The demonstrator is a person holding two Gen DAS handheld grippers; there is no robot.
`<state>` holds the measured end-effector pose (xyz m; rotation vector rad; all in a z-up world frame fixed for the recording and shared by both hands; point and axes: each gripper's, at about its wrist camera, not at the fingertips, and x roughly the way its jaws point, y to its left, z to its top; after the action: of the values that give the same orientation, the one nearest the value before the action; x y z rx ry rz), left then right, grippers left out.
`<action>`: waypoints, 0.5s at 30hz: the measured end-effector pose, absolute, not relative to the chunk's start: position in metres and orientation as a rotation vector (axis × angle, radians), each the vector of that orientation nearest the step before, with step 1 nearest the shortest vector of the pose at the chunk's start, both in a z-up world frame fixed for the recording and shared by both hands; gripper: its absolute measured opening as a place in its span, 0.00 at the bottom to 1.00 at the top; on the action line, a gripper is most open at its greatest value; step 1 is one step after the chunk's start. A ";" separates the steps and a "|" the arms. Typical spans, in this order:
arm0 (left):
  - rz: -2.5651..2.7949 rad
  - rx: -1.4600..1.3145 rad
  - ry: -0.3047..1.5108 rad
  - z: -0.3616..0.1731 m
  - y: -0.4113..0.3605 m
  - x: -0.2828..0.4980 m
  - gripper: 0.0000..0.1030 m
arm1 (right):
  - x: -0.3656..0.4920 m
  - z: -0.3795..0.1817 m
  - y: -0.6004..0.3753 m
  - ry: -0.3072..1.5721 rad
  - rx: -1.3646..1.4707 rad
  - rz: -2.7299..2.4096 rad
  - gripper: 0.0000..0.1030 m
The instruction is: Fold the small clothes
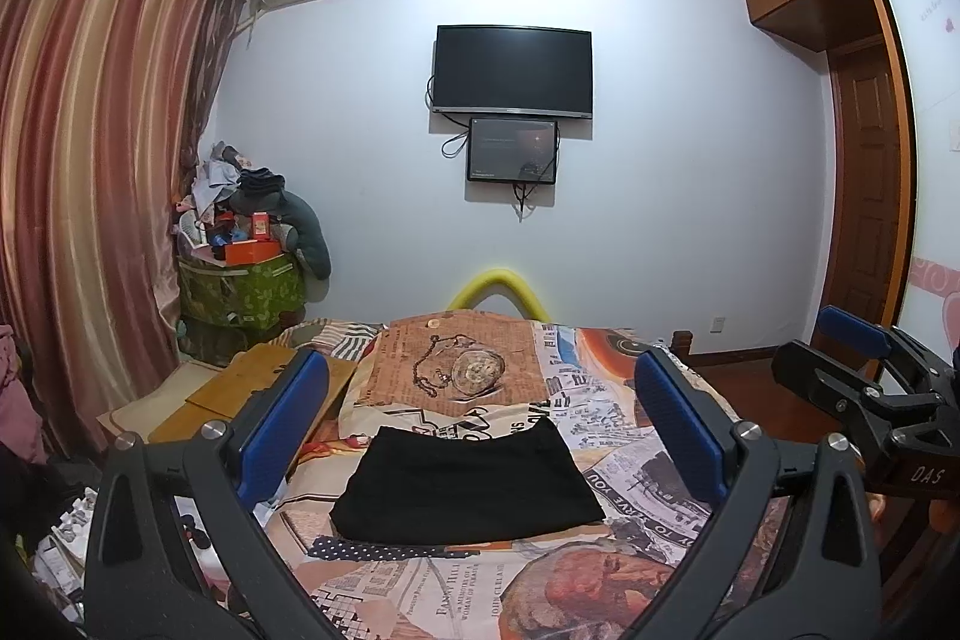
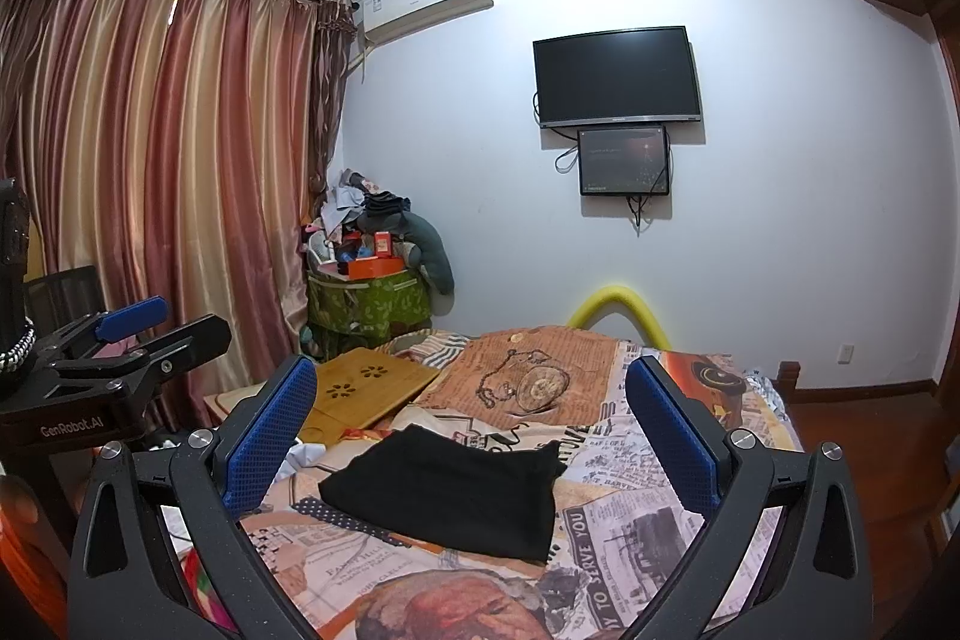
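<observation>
A small black garment point(image 1: 465, 487) lies folded flat on the patterned bedspread point(image 1: 630, 466); it also shows in the right wrist view point(image 2: 447, 490). My left gripper point(image 1: 480, 412) is open and empty, held above and in front of the garment, with blue pads point(image 1: 282, 430) wide apart. My right gripper point(image 2: 471, 421) is open and empty, likewise above the garment. The right gripper shows at the right edge of the left wrist view point(image 1: 864, 370), and the left gripper at the left of the right wrist view point(image 2: 144, 334).
A wooden lap tray point(image 2: 366, 388) lies at the bed's left edge. A green bin piled with clutter point(image 1: 240, 274) stands by the striped curtain point(image 1: 90, 190). A TV point(image 1: 513, 70) hangs on the far wall. A yellow foam arch point(image 1: 498, 289) sits at the bed's far end.
</observation>
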<state>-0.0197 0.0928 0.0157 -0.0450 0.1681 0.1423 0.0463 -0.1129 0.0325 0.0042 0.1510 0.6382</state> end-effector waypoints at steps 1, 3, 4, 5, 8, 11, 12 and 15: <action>0.138 -0.046 0.166 0.016 0.092 -0.020 1.00 | 0.046 0.033 -0.113 0.151 0.005 0.638 0.99; 0.134 -0.047 0.166 0.015 0.092 -0.020 1.00 | 0.047 0.033 -0.114 0.151 0.007 0.635 0.99; 0.134 -0.049 0.166 0.014 0.092 -0.021 1.00 | 0.046 0.032 -0.114 0.150 0.008 0.634 0.99; 0.132 -0.050 0.166 0.014 0.092 -0.021 1.00 | 0.046 0.033 -0.114 0.149 0.009 0.633 0.99; 0.127 -0.057 0.169 0.015 0.091 -0.021 1.00 | 0.045 0.032 -0.114 0.149 0.009 0.633 0.99; 0.124 -0.062 0.170 0.014 0.090 -0.020 1.00 | 0.045 0.031 -0.115 0.148 0.010 0.635 0.99; 0.122 -0.060 0.168 0.014 0.090 -0.021 1.00 | 0.045 0.032 -0.115 0.148 0.010 0.636 0.99; 0.114 -0.060 0.173 0.015 0.090 -0.019 1.00 | 0.045 0.032 -0.115 0.149 0.009 0.638 0.99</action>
<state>-0.0195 0.0899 0.0149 -0.0596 0.1730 0.1140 0.0446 -0.1149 0.0315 0.0094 0.1490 0.6377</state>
